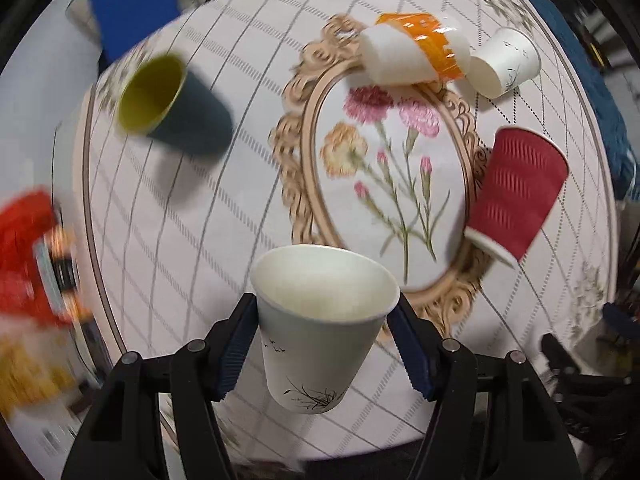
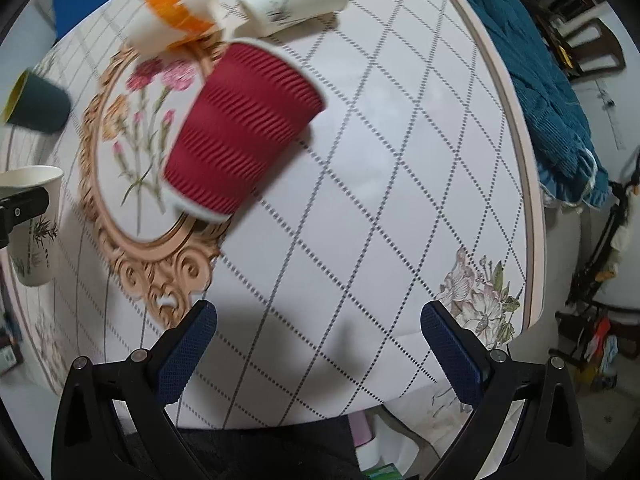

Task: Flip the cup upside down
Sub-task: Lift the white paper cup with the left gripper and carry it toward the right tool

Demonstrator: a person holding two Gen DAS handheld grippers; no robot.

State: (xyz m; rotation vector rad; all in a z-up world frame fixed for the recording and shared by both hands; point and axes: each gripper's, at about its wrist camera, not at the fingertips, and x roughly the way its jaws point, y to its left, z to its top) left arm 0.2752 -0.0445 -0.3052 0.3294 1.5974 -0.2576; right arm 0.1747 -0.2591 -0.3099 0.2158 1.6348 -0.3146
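My left gripper [image 1: 324,316] is shut on a white paper cup [image 1: 320,320] with a grass print, held upright with its mouth up, above the near table edge. The same cup shows at the left edge of the right wrist view [image 2: 32,220]. A red ribbed cup [image 1: 516,192] stands upside down on the flowered tablecloth [image 1: 200,220]; it also shows in the right wrist view [image 2: 240,132]. My right gripper [image 2: 318,344] is open and empty above the near part of the table, the red cup ahead of it.
A dark blue cup with a yellow inside [image 1: 168,100] is at the left. A white and orange cup [image 1: 412,52] and another white printed cup [image 1: 504,62] stand at the far side. A teal cloth [image 2: 540,80] lies beyond the right edge of the table.
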